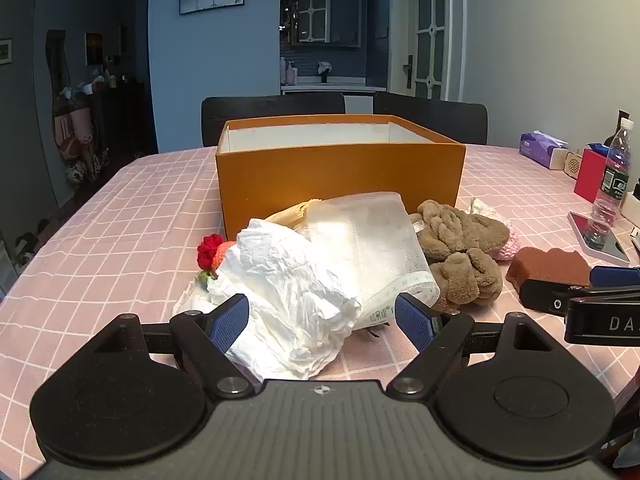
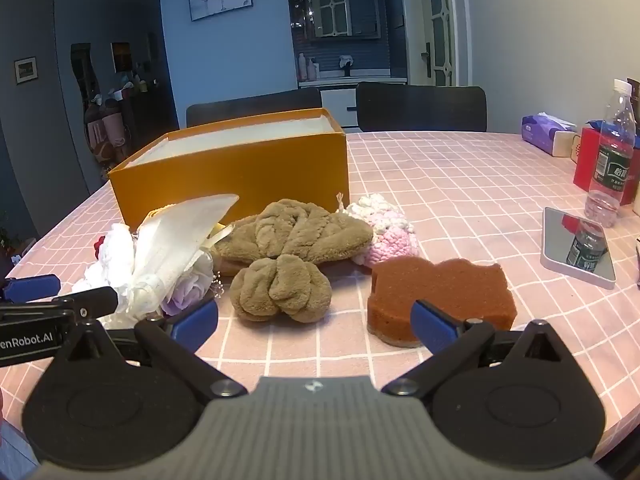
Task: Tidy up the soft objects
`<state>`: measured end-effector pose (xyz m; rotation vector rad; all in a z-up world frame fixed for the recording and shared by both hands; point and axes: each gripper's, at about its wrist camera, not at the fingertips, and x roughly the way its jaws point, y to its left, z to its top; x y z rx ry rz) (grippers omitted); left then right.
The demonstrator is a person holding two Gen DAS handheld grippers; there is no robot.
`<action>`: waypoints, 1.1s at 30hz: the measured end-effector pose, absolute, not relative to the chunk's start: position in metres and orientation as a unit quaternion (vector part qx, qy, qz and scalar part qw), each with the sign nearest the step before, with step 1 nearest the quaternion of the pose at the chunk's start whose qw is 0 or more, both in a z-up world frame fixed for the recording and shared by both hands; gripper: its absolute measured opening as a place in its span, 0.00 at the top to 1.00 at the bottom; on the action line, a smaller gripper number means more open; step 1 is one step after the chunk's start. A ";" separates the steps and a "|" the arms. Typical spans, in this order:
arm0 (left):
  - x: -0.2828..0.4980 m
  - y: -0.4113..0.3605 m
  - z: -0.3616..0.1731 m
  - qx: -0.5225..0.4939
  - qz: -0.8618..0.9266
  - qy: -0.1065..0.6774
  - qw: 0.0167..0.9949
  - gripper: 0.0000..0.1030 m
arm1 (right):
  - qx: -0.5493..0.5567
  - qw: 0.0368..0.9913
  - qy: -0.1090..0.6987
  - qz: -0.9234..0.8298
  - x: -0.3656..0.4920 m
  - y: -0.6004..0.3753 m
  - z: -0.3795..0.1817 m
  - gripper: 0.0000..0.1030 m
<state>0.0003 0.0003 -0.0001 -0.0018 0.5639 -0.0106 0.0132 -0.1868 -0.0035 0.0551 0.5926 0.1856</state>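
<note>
I see the counter (image 2: 440, 184) under its pink checked cloth, carrying an open orange cardboard box (image 1: 340, 176) at the far side. The soft things lie in a heap just in front of it: crumpled white paper (image 1: 288, 280), a white gauze bundle (image 1: 380, 240), brown plush pieces (image 2: 296, 236), a rust-brown sponge (image 2: 440, 292). My left hand-held gripper (image 1: 322, 316) is spread around the paper's near edge; my right hand-held gripper (image 2: 316, 322) is spread too, pinching nothing, just before the sponge.
</note>
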 end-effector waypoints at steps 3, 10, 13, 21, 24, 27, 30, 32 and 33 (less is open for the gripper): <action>0.001 0.001 0.000 -0.006 -0.013 0.283 0.959 0.06 | 0.028 0.952 0.290 0.091 0.013 -0.186 -0.004 0.03; 0.002 0.002 0.000 -0.002 -0.003 0.279 0.960 0.06 | 0.026 0.952 0.290 0.090 0.012 -0.186 -0.003 0.02; -0.001 -0.004 0.000 0.002 -0.002 0.279 0.960 0.06 | 0.027 0.953 0.289 0.089 0.009 -0.184 -0.004 0.02; -0.001 -0.001 0.001 -0.001 -0.005 0.281 0.960 0.06 | 0.028 0.951 0.295 0.090 0.012 -0.186 -0.004 0.02; -0.001 -0.002 0.000 -0.001 -0.005 0.282 0.959 0.06 | 0.027 0.951 0.294 0.090 0.012 -0.185 -0.004 0.02; -0.001 -0.001 -0.001 -0.002 -0.003 0.284 0.959 0.06 | 0.029 0.951 0.295 0.091 0.012 -0.186 -0.006 0.02; -0.003 0.001 -0.002 -0.003 0.001 0.284 0.959 0.06 | 0.030 0.950 0.296 0.092 0.010 -0.185 -0.007 0.02; -0.003 0.002 -0.003 -0.003 0.003 0.287 0.958 0.06 | 0.030 0.950 0.297 0.093 0.010 -0.184 -0.008 0.02; -0.003 0.002 -0.003 -0.003 0.004 0.288 0.958 0.06 | 0.031 0.950 0.297 0.093 0.009 -0.184 -0.008 0.02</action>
